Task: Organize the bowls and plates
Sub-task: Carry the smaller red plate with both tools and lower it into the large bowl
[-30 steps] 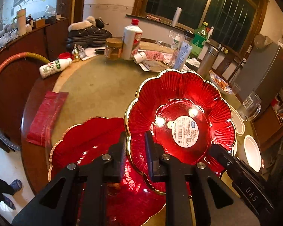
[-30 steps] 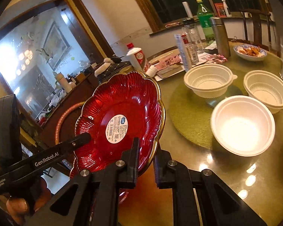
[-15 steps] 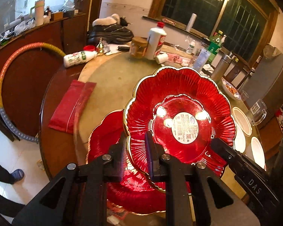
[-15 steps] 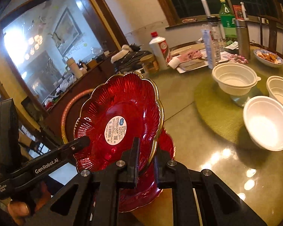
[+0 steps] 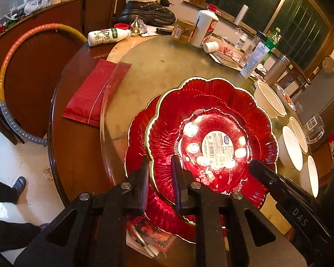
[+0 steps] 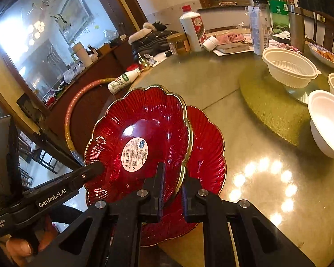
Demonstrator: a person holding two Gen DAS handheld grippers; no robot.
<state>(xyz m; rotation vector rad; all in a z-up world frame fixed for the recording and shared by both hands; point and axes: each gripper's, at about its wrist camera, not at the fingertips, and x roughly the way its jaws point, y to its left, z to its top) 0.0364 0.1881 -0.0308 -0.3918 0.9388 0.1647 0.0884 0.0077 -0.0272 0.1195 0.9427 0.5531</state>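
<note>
Both the left gripper (image 5: 159, 178) and right gripper (image 6: 171, 189) have fingers pinching opposite rims of the upper red plate (image 5: 211, 133), held tilted just above the lower red plate (image 6: 209, 153) near the bench (image 6: 245, 133) edge; stacking is in hand, and next it likely needs levelling, lowering and release.

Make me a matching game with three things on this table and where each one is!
Things:
1. stickered red plate
2. second red plate
3. white milk bottle

Places:
A. lying on its side near the table's far edge
B. pinched at its rim by both grippers
C. flat on the table under the other plate

Pairs: 1-B, 2-C, 3-A
</note>
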